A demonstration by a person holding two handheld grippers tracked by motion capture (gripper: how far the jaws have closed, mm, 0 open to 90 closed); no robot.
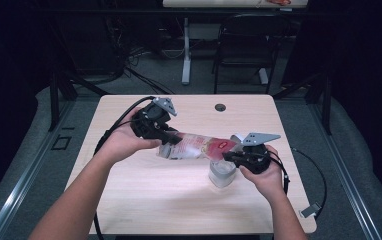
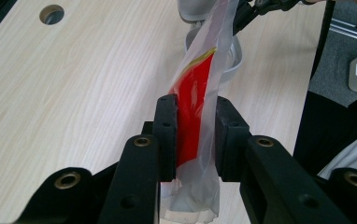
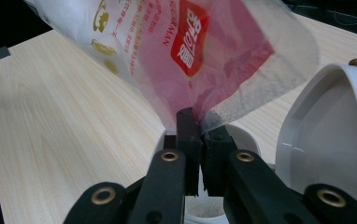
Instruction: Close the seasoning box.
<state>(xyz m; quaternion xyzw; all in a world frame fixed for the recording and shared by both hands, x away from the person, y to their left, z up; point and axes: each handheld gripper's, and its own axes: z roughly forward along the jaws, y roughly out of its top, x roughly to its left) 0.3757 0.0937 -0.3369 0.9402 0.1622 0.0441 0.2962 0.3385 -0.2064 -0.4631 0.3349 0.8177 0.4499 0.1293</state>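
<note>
A plastic bag (image 1: 199, 146) printed in red and white hangs stretched between both grippers above the table. My left gripper (image 1: 171, 145) is shut on the bag's left end; in the left gripper view the bag (image 2: 195, 93) is squeezed between the two pads of that gripper (image 2: 196, 135). My right gripper (image 1: 229, 157) is shut on the bag's other end, pinching its thin edge (image 3: 190, 42) between the tips of the gripper (image 3: 200, 128). Right below that end stands a white cup (image 1: 221, 175) with its hinged lid (image 3: 326, 140) standing up beside the rim.
The light wooden table (image 1: 179, 200) has a round cable hole (image 1: 220, 107) near its far edge. Black cables trail from both grippers off the table sides. A dark chair (image 1: 244, 45) and a table leg stand beyond the far edge.
</note>
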